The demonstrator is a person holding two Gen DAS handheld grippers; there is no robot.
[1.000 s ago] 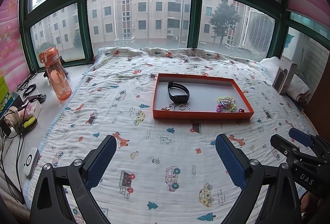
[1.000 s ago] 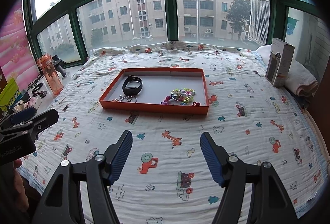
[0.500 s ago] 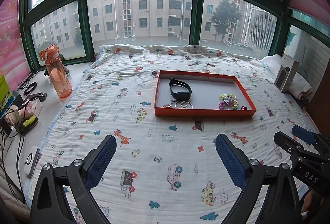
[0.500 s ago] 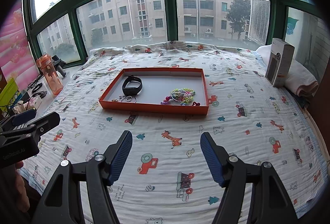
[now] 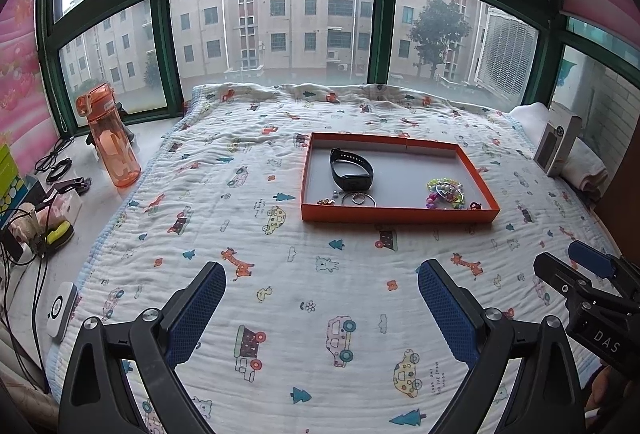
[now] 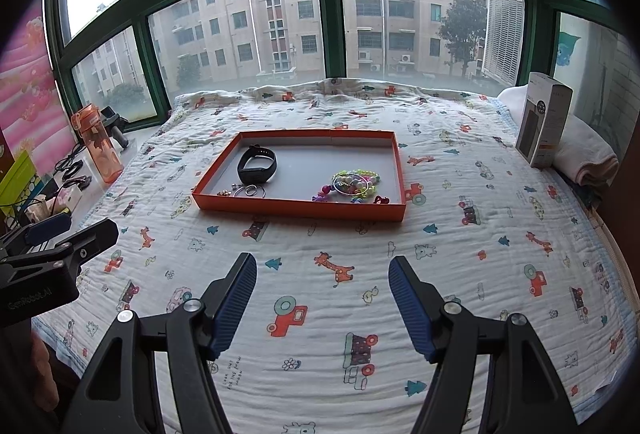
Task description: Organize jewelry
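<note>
An orange tray (image 5: 400, 212) (image 6: 300, 210) lies on the printed bed quilt. In it are a black wristband (image 5: 351, 175) (image 6: 257, 164), metal rings (image 5: 359, 199) (image 6: 251, 191), small charms (image 5: 326, 201) at its front left, and colourful bead bracelets (image 5: 445, 191) (image 6: 354, 184) at its right. My left gripper (image 5: 322, 290) is open and empty, above the quilt well short of the tray. My right gripper (image 6: 322, 278) is open and empty too, also short of the tray. Each gripper shows at the edge of the other's view.
An orange water bottle (image 5: 109, 135) (image 6: 97, 143) stands on the sill at the left, with cables, a green box and small devices (image 5: 60, 310) nearby. A white carton (image 6: 543, 126) (image 5: 556, 146) stands on folded towels at the right. Windows close off the far side.
Both grippers stay open; the left view has shifted slightly, the tray sitting a little higher and further right than before.
</note>
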